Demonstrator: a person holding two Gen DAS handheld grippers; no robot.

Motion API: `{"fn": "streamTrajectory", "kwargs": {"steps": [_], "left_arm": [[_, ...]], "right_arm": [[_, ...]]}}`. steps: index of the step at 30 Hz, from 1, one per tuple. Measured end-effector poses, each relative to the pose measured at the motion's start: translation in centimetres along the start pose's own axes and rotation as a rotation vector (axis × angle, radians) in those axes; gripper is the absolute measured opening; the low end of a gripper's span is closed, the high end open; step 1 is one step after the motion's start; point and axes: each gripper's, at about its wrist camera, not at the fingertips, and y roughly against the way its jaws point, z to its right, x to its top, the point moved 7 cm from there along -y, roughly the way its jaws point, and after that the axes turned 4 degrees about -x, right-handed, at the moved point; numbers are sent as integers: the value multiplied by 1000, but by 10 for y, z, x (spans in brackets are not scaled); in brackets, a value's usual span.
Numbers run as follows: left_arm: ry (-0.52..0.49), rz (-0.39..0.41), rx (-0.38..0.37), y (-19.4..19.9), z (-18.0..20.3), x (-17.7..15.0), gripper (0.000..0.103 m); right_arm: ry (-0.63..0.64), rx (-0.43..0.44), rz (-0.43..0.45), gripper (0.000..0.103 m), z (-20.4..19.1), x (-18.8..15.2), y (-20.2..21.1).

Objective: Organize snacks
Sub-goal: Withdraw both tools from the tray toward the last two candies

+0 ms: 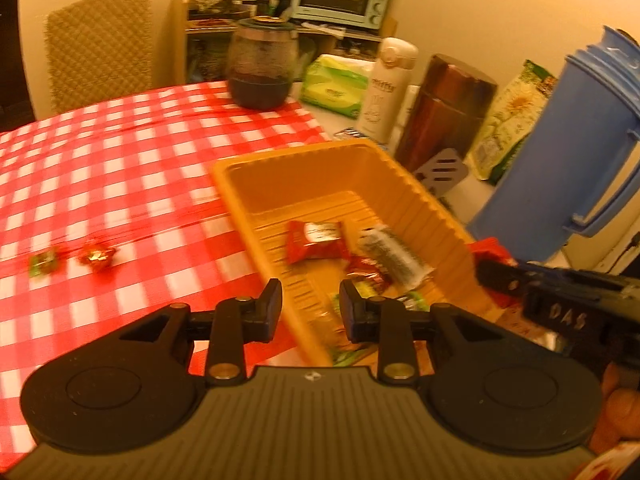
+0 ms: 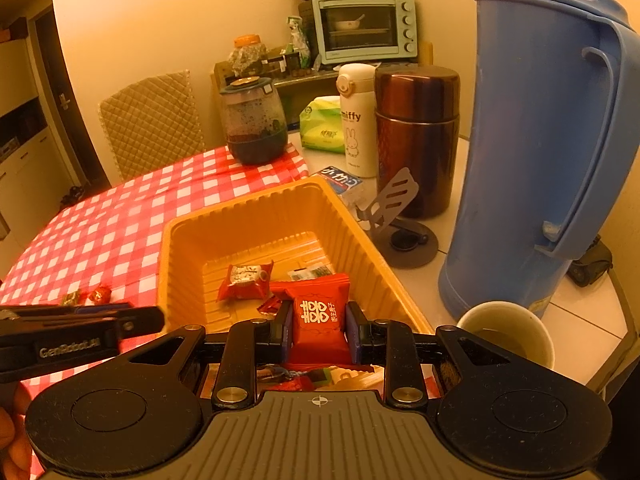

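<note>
Holding a red snack packet (image 2: pixel 318 322) clamped between the right claw (image 2: pixel 318 332) pads, you are hovering it over the near end of the yellow tray (image 2: pixel 240 216). Carry it forward past the rim before letting go, so it drops flat among the wrappers ahead. Its long axis is running along the fingers, printed face up. The left claw (image 1: pixel 310 306) is standing slightly apart and empty; two candies (image 1: pixel 72 260) are waiting to its left.

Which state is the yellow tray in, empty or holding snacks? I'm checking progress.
Holding snacks: several wrapped packets lie on the floor of the yellow tray, far from full.
</note>
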Motion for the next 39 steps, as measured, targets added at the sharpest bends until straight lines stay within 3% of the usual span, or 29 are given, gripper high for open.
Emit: {"fn": "streamTrajectory", "kwargs": {"steps": [23, 27, 28, 29, 30, 31, 39], "left_arm": [[2, 20, 56, 17, -24, -7, 28], [4, 26, 68, 21, -28, -7, 28], [5, 27, 70, 22, -29, -7, 28], [4, 28, 72, 23, -30, -8, 28], [2, 30, 74, 25, -30, -8, 29], [2, 31, 77, 27, -31, -9, 29], [35, 38, 95, 47, -42, -19, 34]], "right_arm": [[12, 55, -7, 27, -30, 5, -9], [-18, 102, 5, 28, -33, 8, -13], [-30, 118, 5, 30, -33, 9, -14], [-42, 126, 6, 44, -32, 9, -14], [-52, 124, 12, 68, -30, 10, -14], [-63, 120, 21, 72, -28, 10, -12], [-90, 111, -2, 72, -22, 1, 5]]}}
